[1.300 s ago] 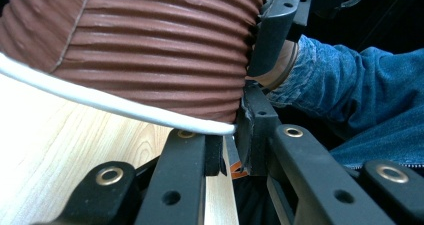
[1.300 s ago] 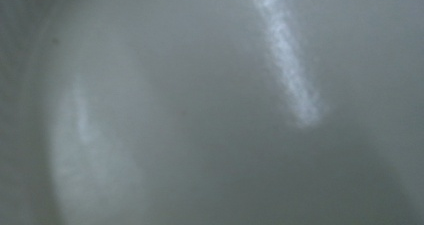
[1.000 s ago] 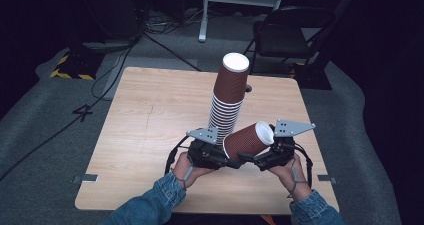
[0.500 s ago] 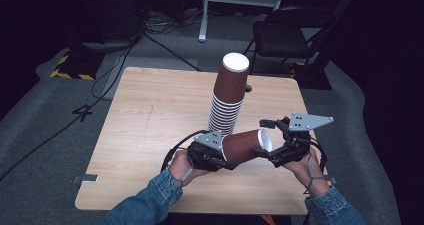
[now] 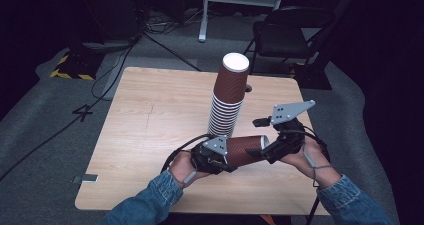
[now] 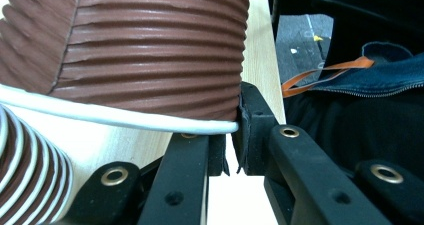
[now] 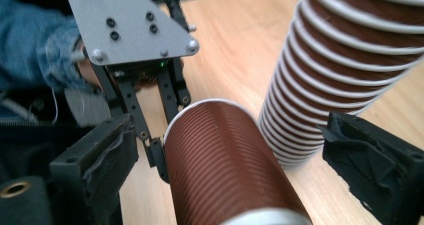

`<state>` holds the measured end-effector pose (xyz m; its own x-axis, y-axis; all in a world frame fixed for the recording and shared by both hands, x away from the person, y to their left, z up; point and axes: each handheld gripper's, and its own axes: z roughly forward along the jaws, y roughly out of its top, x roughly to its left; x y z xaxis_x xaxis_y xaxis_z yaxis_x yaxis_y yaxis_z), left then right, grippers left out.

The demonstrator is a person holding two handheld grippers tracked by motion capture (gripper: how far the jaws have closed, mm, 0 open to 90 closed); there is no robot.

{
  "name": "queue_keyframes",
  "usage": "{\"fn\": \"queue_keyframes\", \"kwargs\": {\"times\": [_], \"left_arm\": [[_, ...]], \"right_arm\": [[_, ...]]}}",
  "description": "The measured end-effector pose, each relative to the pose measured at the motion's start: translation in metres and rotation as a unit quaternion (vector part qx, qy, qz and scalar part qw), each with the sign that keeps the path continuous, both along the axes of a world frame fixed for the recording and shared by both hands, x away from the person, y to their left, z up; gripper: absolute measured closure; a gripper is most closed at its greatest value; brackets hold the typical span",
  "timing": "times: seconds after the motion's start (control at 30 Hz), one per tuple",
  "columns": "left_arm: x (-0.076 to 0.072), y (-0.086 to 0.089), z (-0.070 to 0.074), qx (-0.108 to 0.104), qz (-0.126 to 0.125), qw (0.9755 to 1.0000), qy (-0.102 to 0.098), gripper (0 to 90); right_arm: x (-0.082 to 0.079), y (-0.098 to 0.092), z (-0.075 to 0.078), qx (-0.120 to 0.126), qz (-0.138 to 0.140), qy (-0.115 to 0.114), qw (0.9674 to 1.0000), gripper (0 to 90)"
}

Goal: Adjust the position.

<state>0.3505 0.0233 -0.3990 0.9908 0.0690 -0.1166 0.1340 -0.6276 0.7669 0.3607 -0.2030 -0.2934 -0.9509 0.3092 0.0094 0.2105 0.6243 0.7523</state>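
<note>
Dark floor and a folding chair (image 5: 287, 32) lay beyond the wooden tabletop (image 5: 150, 115). On it stood a tall stack of cups (image 5: 227, 97). Just beside its base, the left tool (image 5: 227, 157) pinched the rim of a sideways brown cup (image 5: 245, 149); the right tool (image 5: 260, 137) gaped wide around that cup.
</note>
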Motion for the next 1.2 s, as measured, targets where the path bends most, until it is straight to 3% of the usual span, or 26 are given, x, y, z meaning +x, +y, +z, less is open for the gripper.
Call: {"fn": "queue_keyframes", "kwargs": {"times": [0.2, 0.4, 0.5, 0.73, 0.93, 1.03, 1.1, 1.13, 1.17, 1.2], "left_arm": [[0.000, 0.000, 0.001, 0.013, 0.001, 0.9999, 0.000, 83.1], [0.000, 0.001, 0.003, 0.023, 0.006, 0.9996, -0.012, 82.9], [0.000, 0.002, 0.004, 0.019, 0.006, 0.9998, -0.009, 82.9], [0.000, -0.003, 0.003, 0.045, -0.004, 0.9990, -0.002, 82.9], [-0.002, -0.007, 0.002, 0.064, -0.014, 0.9978, -0.009, 82.9], [-0.003, -0.008, 0.002, 0.068, -0.017, 0.9975, -0.011, 82.9], [-0.004, -0.010, 0.002, 0.070, -0.021, 0.9973, -0.010, 82.9], [-0.004, -0.010, 0.002, 0.070, -0.021, 0.9973, -0.010, 82.9], [-0.005, -0.012, 0.001, 0.075, -0.024, 0.9968, -0.011, 82.9], [-0.006, -0.012, 0.001, 0.079, -0.025, 0.9965, -0.013, 82.9]], "right_arm": [[0.002, 0.018, -0.002, -0.065, 0.021, 0.007, 0.9976, 8.6], [0.003, 0.027, -0.008, -0.090, 0.031, 0.008, 0.9955, 8.6], [0.004, 0.028, -0.010, -0.095, 0.028, 0.012, 0.9950, 8.6], [0.005, 0.032, -0.018, -0.144, 0.040, 0.028, 0.9883, 14.2], [0.004, 0.042, -0.026, -0.199, 0.050, 0.039, 0.9779, 9.8], [0.003, 0.048, -0.032, -0.233, 0.053, 0.042, 0.9702, 8.0], [0.003, 0.051, -0.036, -0.250, 0.052, 0.049, 0.9657, 6.6], [0.003, 0.051, -0.036, -0.250, 0.052, 0.049, 0.9657, 6.6], [0.003, 0.054, -0.040, -0.261, 0.063, 0.051, 0.9619, 5.9], [0.002, 0.055, -0.042, -0.265, 0.066, 0.051, 0.9607, 5.9]]}}
